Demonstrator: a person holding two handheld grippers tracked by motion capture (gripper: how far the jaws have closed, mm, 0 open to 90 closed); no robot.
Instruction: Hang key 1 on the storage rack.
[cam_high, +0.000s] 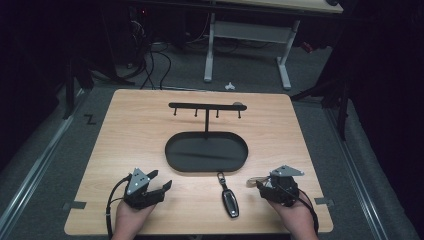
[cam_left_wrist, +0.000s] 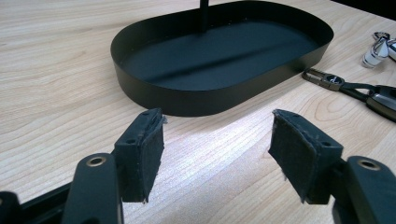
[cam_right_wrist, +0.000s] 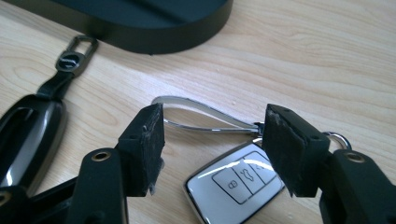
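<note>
Two car keys lie on the bench near the black tray (cam_high: 172, 150). Right gripper (cam_right_wrist: 210, 140), jaws spread, hovers over the white key fob (cam_right_wrist: 236, 184). It looks small, hard, slippery; its metal loop (cam_right_wrist: 196, 114) seems easiest to pinch. Left gripper (cam_left_wrist: 217, 156) waits spread, empty.

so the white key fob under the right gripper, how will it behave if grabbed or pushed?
The white key fob has a glossy face, so it would probably slide on the table and could slip between the pads. Lying flat, it seems unlikely to roll or tip. Its metal loop looks separately jointed, so it would likely swing when lifted.
</note>
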